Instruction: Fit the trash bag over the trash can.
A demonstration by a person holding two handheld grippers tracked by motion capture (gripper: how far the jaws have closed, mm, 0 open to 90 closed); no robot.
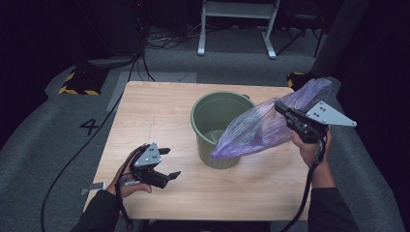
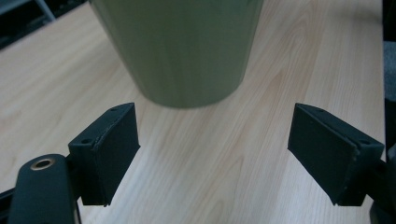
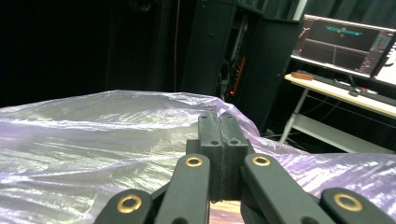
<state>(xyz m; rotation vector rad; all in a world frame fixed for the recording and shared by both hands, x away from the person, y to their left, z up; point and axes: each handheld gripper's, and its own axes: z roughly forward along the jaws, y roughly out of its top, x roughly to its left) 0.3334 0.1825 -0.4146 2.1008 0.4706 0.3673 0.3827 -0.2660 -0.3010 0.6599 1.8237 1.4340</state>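
Purple bag (image 1: pixel 270 126), pinched in my right gripper (image 1: pixel 282 108) and held aloft so its loose end drapes over the green bin (image 1: pixel 220 126) mid-table for lining; my left gripper (image 1: pixel 167 163), jaws spread, waits near-left to catch the rim.

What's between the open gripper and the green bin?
Nothing but bare wooden table, as the left gripper view shows between the left gripper and the bin.
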